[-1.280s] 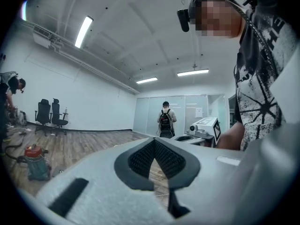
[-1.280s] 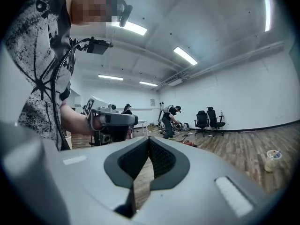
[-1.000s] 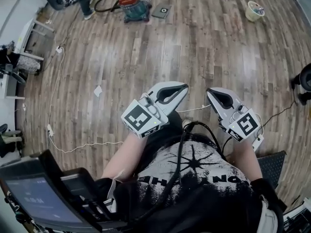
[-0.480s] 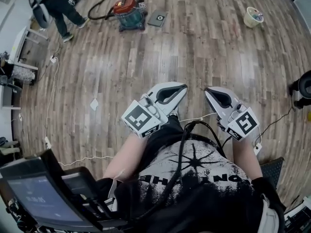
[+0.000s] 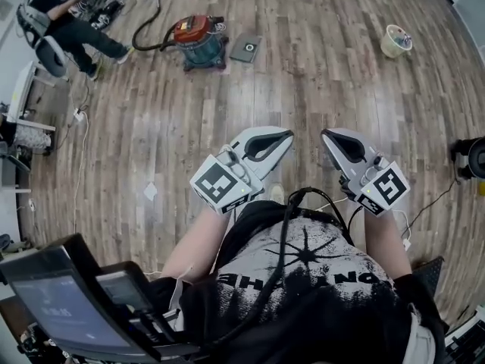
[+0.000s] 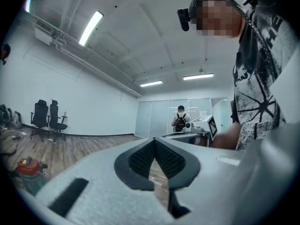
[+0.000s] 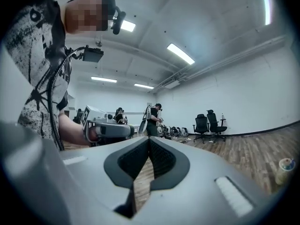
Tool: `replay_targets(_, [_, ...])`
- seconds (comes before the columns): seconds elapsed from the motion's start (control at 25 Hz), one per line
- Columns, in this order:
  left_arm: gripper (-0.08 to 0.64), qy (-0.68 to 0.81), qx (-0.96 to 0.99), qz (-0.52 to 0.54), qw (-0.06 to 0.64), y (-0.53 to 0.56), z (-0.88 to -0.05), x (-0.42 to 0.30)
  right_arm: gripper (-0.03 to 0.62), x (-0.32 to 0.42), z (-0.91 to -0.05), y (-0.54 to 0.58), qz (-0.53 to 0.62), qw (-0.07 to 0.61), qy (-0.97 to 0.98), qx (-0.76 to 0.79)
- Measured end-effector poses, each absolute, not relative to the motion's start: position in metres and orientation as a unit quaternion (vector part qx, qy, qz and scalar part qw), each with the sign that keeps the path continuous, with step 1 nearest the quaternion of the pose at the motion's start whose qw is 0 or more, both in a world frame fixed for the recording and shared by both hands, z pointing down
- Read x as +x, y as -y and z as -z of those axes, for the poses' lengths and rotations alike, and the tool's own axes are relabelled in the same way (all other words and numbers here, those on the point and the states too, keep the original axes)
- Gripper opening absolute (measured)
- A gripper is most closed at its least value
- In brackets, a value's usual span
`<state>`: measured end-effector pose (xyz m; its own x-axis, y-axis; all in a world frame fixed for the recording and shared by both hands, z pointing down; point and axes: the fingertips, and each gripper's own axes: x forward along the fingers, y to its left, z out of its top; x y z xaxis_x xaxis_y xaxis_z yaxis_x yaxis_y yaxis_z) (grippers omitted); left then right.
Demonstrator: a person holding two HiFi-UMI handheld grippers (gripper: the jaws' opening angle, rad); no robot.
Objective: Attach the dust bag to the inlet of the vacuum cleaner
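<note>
The vacuum cleaner (image 5: 198,42), with a red lid and a teal drum, stands far ahead on the wooden floor; its black hose runs off to the upper left. It also shows low at the left in the left gripper view as the vacuum cleaner (image 6: 29,171). A flat grey dust bag (image 5: 247,48) with a round hole lies just right of it. My left gripper (image 5: 286,136) and right gripper (image 5: 327,136) are held level before the body, far from both. Each is shut with nothing in it, as the left gripper (image 6: 154,142) and right gripper (image 7: 149,139) show in their own views.
A pale bucket (image 5: 397,39) sits at the far right of the floor. A person (image 5: 57,25) crouches at the upper left near desks. A white cable (image 5: 79,158) and a paper scrap (image 5: 150,191) lie on the left. Black equipment (image 5: 474,158) stands at the right edge.
The vacuum cleaner, dust bag and paper scrap have slid down in the head view, nearer to me. Both grippers keep their shut pose before the body.
</note>
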<state>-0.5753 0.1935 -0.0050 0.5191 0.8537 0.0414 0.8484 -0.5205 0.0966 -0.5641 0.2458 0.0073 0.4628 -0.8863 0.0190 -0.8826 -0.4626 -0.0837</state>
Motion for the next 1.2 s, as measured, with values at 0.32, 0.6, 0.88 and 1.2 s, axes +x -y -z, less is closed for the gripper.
replay_targets(0.32, [0.003,-0.495,0.867,-0.048,0.045,-0.176,-0.005,-0.530,0.008,-0.518,-0.013,-0.233,0.043,0.049,-0.509,-0.858])
replay_targets(0.6, [0.003,-0.494,0.866,-0.058,0.056,-0.184,-0.017,-0.495,0.008,-0.480,-0.022,-0.231,0.046,0.019,-0.519,-0.853])
replay_targets(0.88, [0.003,-0.473,0.876,-0.065,0.074,-0.198,-0.018,-0.410,0.008,-0.392,-0.024,-0.239,0.043,0.019,-0.546,-0.836])
replay_targets(1.2, [0.003,-0.442,0.893,-0.058,0.059,-0.234,-0.001,-0.284,0.008,-0.271,-0.017,-0.264,0.035,-0.026,-0.594,-0.803])
